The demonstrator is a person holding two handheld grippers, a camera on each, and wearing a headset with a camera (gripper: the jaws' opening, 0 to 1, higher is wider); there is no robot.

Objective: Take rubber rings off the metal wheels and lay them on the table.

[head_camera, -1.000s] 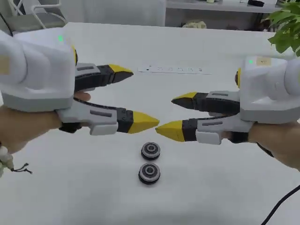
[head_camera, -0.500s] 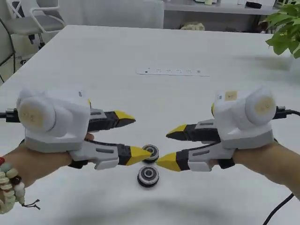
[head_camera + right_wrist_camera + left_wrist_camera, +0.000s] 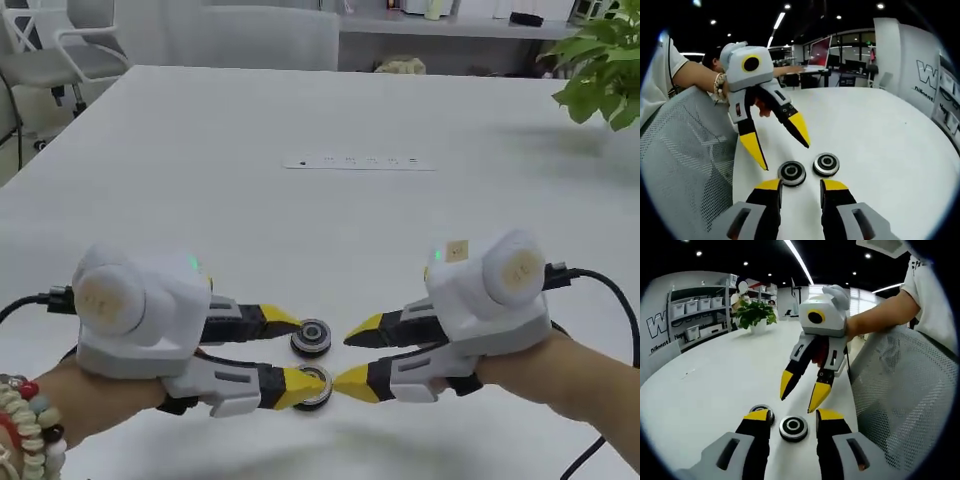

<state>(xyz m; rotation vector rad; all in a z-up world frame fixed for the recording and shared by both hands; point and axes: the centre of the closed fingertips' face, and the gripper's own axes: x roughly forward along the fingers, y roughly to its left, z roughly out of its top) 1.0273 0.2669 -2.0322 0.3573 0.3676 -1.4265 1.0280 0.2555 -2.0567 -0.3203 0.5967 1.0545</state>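
A person [image 3: 932, 295] at a white tabletop [image 3: 470, 220] is pointing two yellow-tipped, two-jaw tools at each other over a pair of small metal wheels. The near wheel [image 3: 314, 398] and the far wheel [image 3: 311, 338] are lying flat in front of the person, close together but not touching. Each is wearing a black rubber ring [image 3: 803, 173] around its shiny hub.

The left tool [image 3: 305, 352] is hanging low with its jaws spread and is gripping nothing. In the head view its lower tip is overlapping the near wheel, and whether the two are touching cannot be told. In the left gripper view the near wheel is sitting between the parted jaws, while the far wheel is peeking out from behind one tip.

The right tool [image 3: 342, 360] is likewise standing open and empty, its lower tip just beside the near wheel. In the right gripper view both wheels are lying just ahead of the jaws.

A white power strip [image 3: 358, 162] is lying farther back on the tabletop, well apart from the wheels. A green plant [image 3: 598, 70] is leaning in at the far right corner. A bead bracelet [image 3: 14, 405] is circling the person's left wrist.
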